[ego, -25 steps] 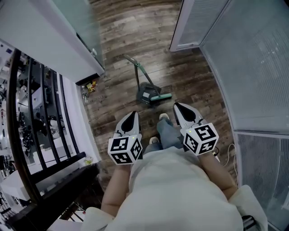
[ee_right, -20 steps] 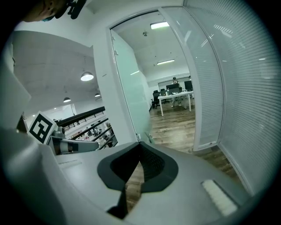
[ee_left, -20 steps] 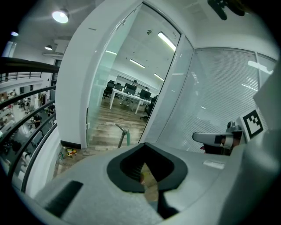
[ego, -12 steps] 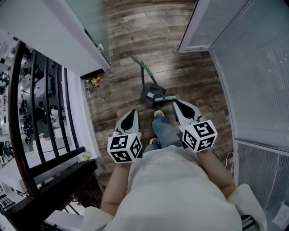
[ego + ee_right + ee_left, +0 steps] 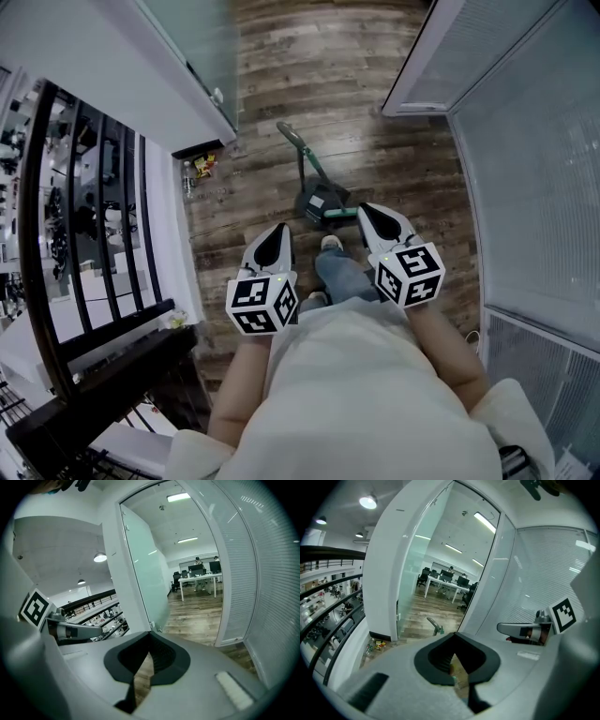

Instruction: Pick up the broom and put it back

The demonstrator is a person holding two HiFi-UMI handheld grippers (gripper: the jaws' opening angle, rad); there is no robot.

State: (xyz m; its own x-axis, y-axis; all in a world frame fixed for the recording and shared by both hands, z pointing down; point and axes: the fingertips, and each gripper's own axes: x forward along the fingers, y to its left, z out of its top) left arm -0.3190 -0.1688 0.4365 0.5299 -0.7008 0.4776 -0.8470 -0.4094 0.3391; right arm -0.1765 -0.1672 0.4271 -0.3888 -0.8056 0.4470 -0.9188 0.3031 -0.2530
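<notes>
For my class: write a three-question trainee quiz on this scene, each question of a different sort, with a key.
1. True or false: the right gripper holds the broom.
2. The broom lies: A, flat on the wooden floor; B, on a desk; C, propped against the railing.
3. Fill in: the jaws of the left gripper are ____.
Key: 1 false; 2 A; 3 shut.

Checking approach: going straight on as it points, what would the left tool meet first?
Probably the broom, its handle showing just above the left tool; otherwise the wood floor. Depth is unclear.
</notes>
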